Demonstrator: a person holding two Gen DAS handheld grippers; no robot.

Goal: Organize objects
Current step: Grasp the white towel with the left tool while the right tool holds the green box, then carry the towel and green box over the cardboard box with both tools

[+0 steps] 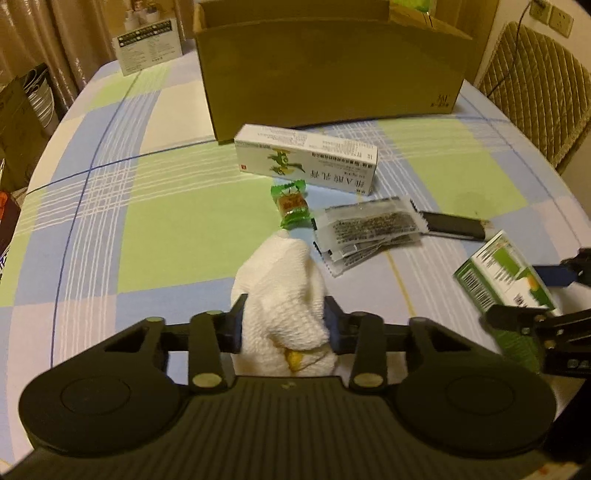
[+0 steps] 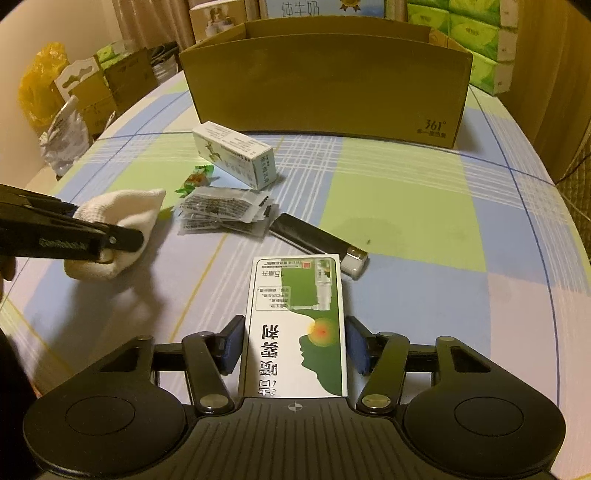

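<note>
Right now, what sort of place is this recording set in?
Probably a home dining room used for storage: a round table with a checked tablecloth, a padded chair, and stacked tissue packs and cartons behind the cardboard box.

Green-white box [image 2: 295, 325] between right claw [image 2: 295, 341] fingers, above checked tablecloth [image 2: 406, 206].

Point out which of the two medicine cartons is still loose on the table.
The white carton with the green plant drawing, lying by the cardboard box. The other, the green-and-white spray carton, sits between the right gripper fingers.
</note>
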